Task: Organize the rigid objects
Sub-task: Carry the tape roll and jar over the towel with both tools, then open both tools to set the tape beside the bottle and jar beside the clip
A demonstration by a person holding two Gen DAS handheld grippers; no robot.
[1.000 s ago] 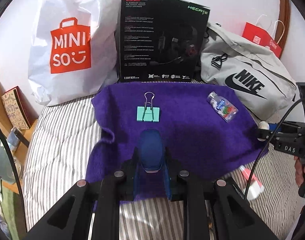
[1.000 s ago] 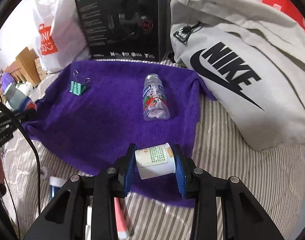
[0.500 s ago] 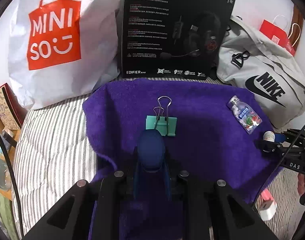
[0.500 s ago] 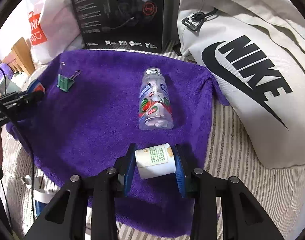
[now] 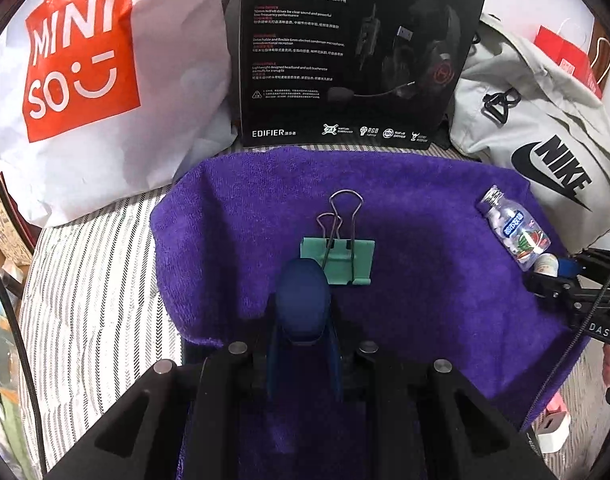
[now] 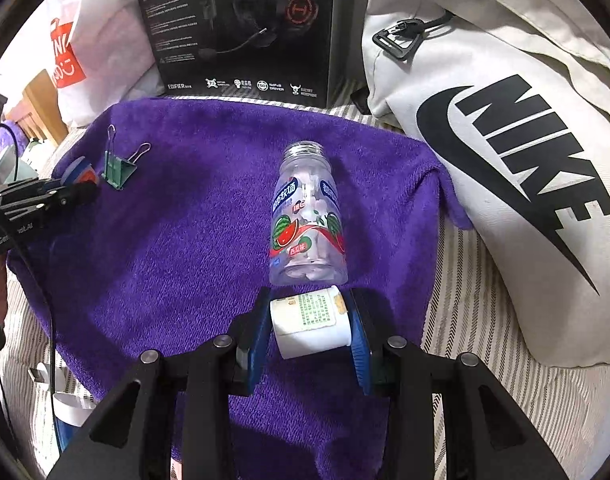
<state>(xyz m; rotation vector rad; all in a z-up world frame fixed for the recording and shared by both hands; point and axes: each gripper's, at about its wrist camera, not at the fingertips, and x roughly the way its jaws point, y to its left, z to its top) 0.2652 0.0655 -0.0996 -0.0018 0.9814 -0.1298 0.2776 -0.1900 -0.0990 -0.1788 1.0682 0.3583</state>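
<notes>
Closer now: white bottle (image 6: 311,322) beside clear bottle (image 6: 307,220)

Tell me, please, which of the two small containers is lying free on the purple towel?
The clear watermelon-label bottle, lying on its side without a cap; the white bottle is clamped in the right gripper.

Left wrist: low, close over towel (image 5: 425,208), facing box (image 5: 357,52) | Right wrist: low at towel's right edge, facing the box (image 6: 241,28) | Shared: towel, clip (image 5: 339,258), bottle (image 6: 307,220), box, both bags
</notes>
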